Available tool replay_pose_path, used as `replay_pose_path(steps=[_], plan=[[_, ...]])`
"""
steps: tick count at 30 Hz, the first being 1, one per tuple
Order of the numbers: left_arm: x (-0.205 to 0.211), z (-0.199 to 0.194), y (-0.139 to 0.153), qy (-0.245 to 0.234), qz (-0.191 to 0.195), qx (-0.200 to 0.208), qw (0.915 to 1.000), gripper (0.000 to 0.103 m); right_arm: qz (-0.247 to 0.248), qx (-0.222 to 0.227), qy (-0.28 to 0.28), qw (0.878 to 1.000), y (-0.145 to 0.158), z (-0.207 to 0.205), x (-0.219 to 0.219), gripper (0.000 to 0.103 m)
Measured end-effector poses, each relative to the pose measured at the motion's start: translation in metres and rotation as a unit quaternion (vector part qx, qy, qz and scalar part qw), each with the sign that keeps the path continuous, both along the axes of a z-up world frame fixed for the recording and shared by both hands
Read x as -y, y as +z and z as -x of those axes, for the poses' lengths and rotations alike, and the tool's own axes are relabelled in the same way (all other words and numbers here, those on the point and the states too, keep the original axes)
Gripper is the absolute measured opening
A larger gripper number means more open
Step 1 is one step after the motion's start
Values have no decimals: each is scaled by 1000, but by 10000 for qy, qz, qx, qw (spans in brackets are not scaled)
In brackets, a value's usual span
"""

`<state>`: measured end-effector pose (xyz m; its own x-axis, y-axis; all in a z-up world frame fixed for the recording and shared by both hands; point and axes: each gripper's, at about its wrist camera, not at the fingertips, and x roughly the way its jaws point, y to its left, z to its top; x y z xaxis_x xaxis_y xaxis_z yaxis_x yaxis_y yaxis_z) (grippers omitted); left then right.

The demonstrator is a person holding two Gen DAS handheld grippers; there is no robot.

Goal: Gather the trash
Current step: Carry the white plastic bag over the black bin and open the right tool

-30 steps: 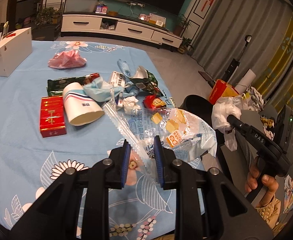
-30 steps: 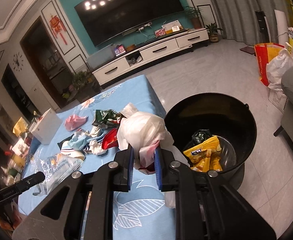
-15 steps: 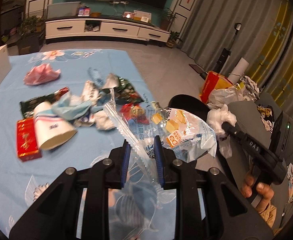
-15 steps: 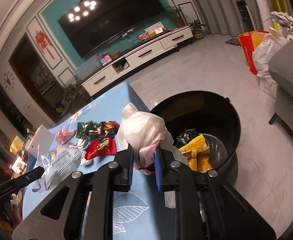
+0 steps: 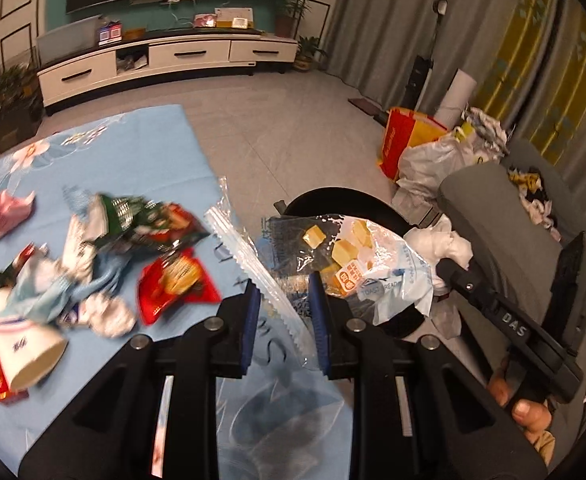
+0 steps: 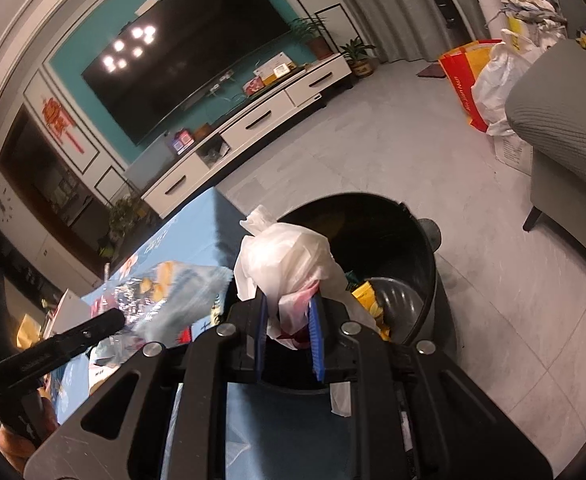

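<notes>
Change since earlier frame: both grippers have shifted toward the black bin (image 6: 409, 240); the bread bag (image 5: 357, 264) now hangs over the table edge in front of it.
Left gripper (image 5: 283, 312): angled downward, jaws pinching the clear bread bag by its serrated strip.
Right gripper (image 6: 289, 328): angled downward at the bin's near rim, jaws pinching one crumpled white plastic bag (image 6: 289, 256).
Right hand (image 5: 529, 408): wrapped round the gripper handle, low right in the left view.
Edges: blue flowered tablecloth (image 5: 141, 160) ends just beside the bin; bare floor lies beyond.
Bin: one, open-topped, yellow wrappers (image 6: 367, 294) inside.
Count on table: one paper cup (image 5: 25, 352), one red snack packet (image 5: 173, 284), one green packet (image 5: 149, 224), one pink wad (image 5: 3, 216).
</notes>
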<state>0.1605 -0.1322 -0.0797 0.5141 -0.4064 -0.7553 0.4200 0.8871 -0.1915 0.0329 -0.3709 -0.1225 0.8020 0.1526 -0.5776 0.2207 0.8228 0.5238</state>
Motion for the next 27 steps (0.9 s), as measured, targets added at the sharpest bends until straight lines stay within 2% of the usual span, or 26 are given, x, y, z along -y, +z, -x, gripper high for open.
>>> replay_pose_path(steps=[10, 12, 14, 16, 19, 27], plan=[[57, -33, -25, -164, -645, 53, 9978, 29, -199, -242, -144, 9994, -28, -31, 18, 26], [67, -36, -31, -210, -779, 63, 9967, 37, -257, -281, -164, 9991, -31, -36, 20, 37], [71, -36, -35, -242, -806, 38, 9964, 66, -396, -306, -250, 9984, -35, -38, 23, 48], [70, -34, -37, -220, -846, 91, 9961, 76, -410, -328, -295, 9982, -35, -38, 26, 52], [64, -32, -38, -212, -842, 34, 9962, 77, -429, -331, -298, 9981, -34, -35, 25, 53], [14, 0, -31, -13, -461, -172, 9988, 85, -366, -361, -29, 9987, -23, -21, 10, 53]])
